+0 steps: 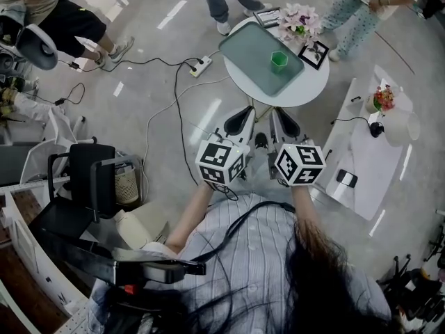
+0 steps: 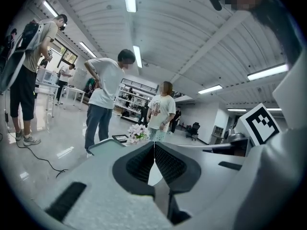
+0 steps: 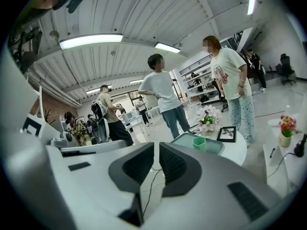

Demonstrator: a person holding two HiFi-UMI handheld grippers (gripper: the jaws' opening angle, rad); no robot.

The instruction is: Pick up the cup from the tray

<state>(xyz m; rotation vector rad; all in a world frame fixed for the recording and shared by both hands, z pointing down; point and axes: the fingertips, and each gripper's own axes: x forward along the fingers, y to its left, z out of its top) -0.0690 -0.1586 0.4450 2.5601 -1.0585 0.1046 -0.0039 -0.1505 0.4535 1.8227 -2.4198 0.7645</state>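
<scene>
The task is judged to be at its very start, as nothing has been grasped. The cup [image 1: 279, 60] is seen standing upright and untouched on the tray [image 1: 247, 44], toward the tray's right end. The tray is laid on a small round white table [image 1: 309, 89], beside a bunch of pale pink flowers [image 1: 299, 19] and a black-framed picture [image 1: 314, 51].

Both grippers are held side by side, short of the table's near edge and well apart from the cup. The jaws of the left gripper [image 1: 243, 113] are pressed together at their tips, with nothing between them. The jaws of the right gripper [image 1: 282, 117] are drawn in to a thin slit and are likewise empty. By this reading, everything is left to do: the reach over the table, the spreading of one pair of jaws, the closing round the cup and the lift.

The cup is bright green, apparently plastic, with faceted, roughly six-sided walls and an open top. It is judged to be light and easily tipped. The tray is a muted grey-green rectangle with rounded corners, a low raised rim and a smooth matt face. The gripper bodies are moulded in smooth pale grey. Their pads [image 3: 136, 164] are dark, finely ribbed and wedge-shaped. Marker cubes [image 1: 221, 161], white with black squares, are carried on both grippers.
</scene>
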